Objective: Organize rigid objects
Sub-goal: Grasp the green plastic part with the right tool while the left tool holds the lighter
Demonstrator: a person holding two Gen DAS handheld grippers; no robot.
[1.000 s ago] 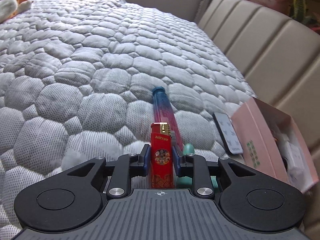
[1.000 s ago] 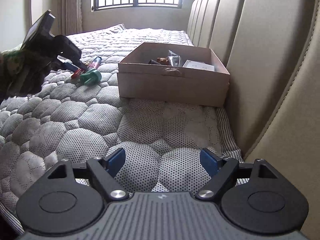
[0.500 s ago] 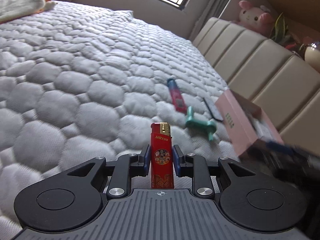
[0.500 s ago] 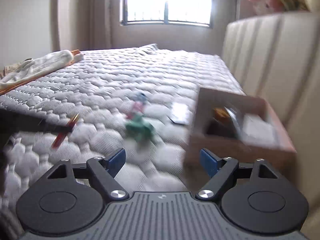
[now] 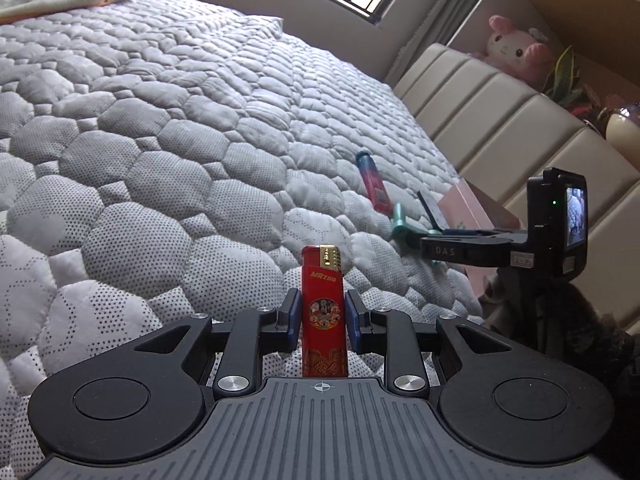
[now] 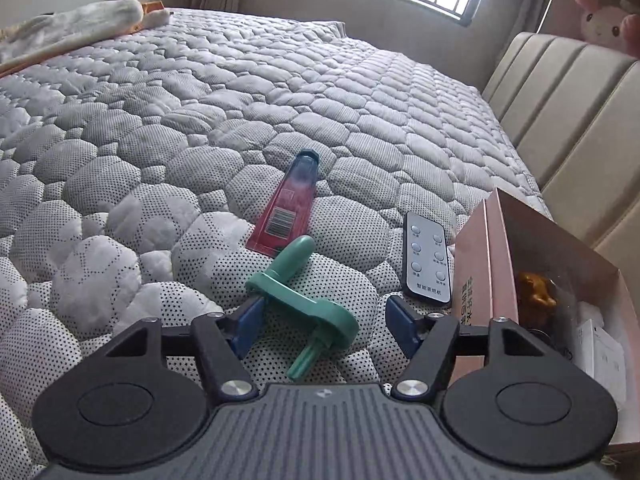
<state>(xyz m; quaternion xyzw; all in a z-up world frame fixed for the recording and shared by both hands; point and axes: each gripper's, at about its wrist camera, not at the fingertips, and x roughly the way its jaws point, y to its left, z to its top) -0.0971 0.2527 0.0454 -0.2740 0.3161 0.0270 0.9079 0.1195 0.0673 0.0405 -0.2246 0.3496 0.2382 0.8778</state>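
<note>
My left gripper [image 5: 322, 316] is shut on an upright red lighter [image 5: 323, 312] above the quilted bed. Over to its right in that view, the right gripper [image 5: 432, 242] reaches down to the green plastic tool [image 5: 400, 222]. In the right wrist view, that green tool [image 6: 304, 292] lies on the quilt between the jaws of my right gripper [image 6: 324, 326], which are closing; the left pad is close to it and the right pad stands clear. A red and blue tube [image 6: 286, 208] and a black remote [image 6: 426, 258] lie just beyond. The pink box [image 6: 476, 268] sits at the right.
The pink box holds a golden figure [image 6: 534, 294] and white items [image 6: 600, 352]. A beige padded headboard [image 6: 568, 120] runs along the right. A plush toy [image 5: 514, 50] sits on a shelf. Folded cloth [image 6: 72, 32] lies at the bed's far left.
The right gripper swung left from in front of the box to the green tool and its jaws narrowed around it. The left gripper pulled back from the objects, still holding the lighter.
</note>
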